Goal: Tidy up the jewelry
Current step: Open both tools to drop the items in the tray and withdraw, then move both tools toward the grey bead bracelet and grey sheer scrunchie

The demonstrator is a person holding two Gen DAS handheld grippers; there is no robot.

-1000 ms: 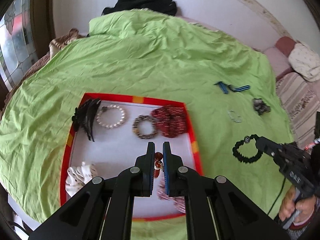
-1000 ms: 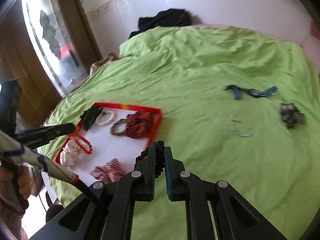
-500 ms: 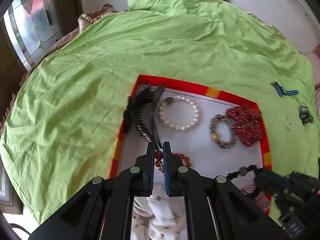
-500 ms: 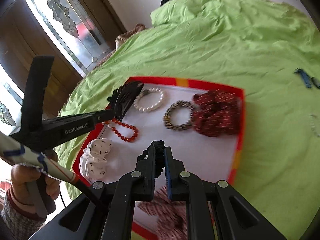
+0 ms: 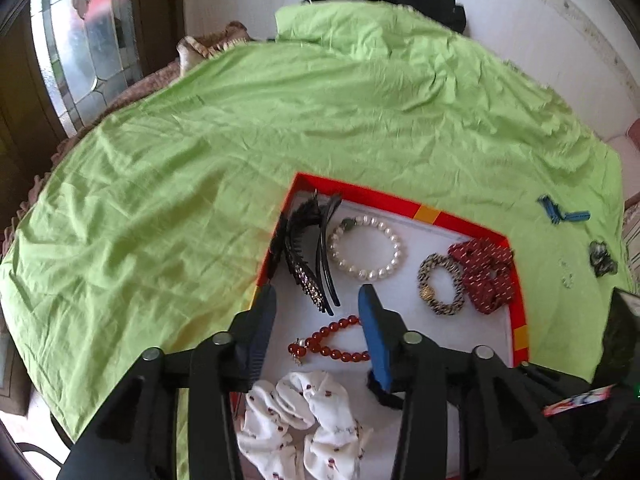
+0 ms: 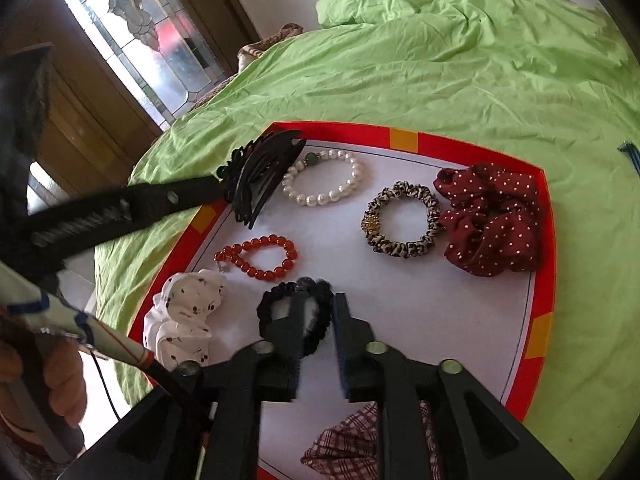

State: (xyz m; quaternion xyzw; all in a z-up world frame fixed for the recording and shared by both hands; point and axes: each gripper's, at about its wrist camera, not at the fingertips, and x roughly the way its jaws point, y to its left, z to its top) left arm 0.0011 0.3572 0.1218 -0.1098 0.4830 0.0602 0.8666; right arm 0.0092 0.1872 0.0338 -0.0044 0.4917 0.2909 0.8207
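A red-rimmed white tray (image 5: 428,214) (image 6: 404,140) lies on the green bedspread. My left gripper (image 5: 317,292) hangs over its near left part with its jaws opening. Nothing is between them, and the red bead bracelet (image 5: 340,354) (image 6: 256,270) lies loose on the tray just below. My right gripper (image 6: 319,300) is low over the tray's near middle, its jaws also opening. The black bracelet (image 6: 276,300) rests on the tray around the left finger; part of its ring sits between the pads, which do not press it.
The tray also holds black hair clips (image 5: 304,256), a pearl bracelet (image 6: 320,200), a leopard scrunchie (image 6: 400,190), a dark red dotted scrunchie (image 6: 492,220), a white scrunchie (image 5: 296,412) and a plaid one (image 6: 360,440). A blue clip (image 5: 560,212) and a dark piece (image 5: 602,258) lie on the bedspread.
Both grippers came down over the tray and opened. The left one let go of the red bead bracelet and the right one let go of the black bracelet; both now lie on the tray.
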